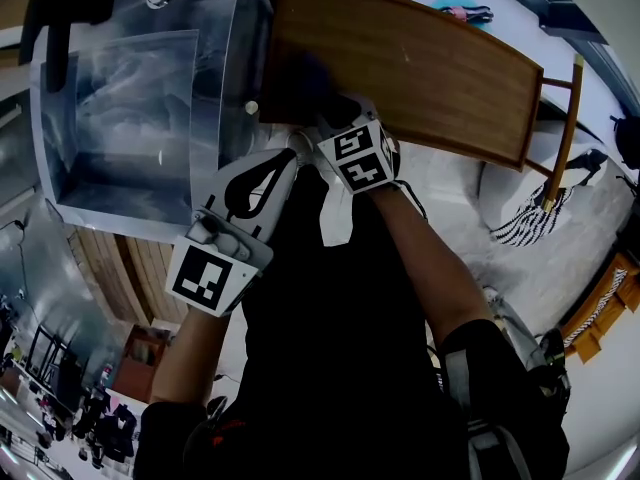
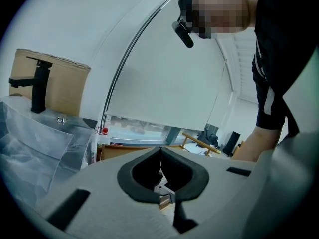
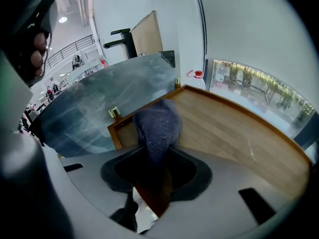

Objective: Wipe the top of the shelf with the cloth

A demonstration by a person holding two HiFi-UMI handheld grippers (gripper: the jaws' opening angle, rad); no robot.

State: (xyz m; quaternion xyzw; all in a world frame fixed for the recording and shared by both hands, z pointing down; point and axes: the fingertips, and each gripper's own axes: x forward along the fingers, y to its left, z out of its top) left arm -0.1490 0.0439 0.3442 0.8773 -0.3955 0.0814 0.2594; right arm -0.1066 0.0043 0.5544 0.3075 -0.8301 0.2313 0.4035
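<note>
Right gripper (image 3: 157,158) grips a dark blue-grey terry cloth (image 3: 157,123) on the brown wooden shelf top (image 3: 229,128).
The cloth runs forward from its jaws onto the corner beside the plastic-wrapped sink (image 1: 130,118). The left gripper (image 2: 160,152) has its jaws together, empty.

A black faucet (image 2: 37,86) stands on the plastic-wrapped sink (image 1: 120,193).

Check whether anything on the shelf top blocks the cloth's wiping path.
Nothing visible does: the right gripper holds the cloth at one corner of the shelf top, and the wood beyond it is bare.
</note>
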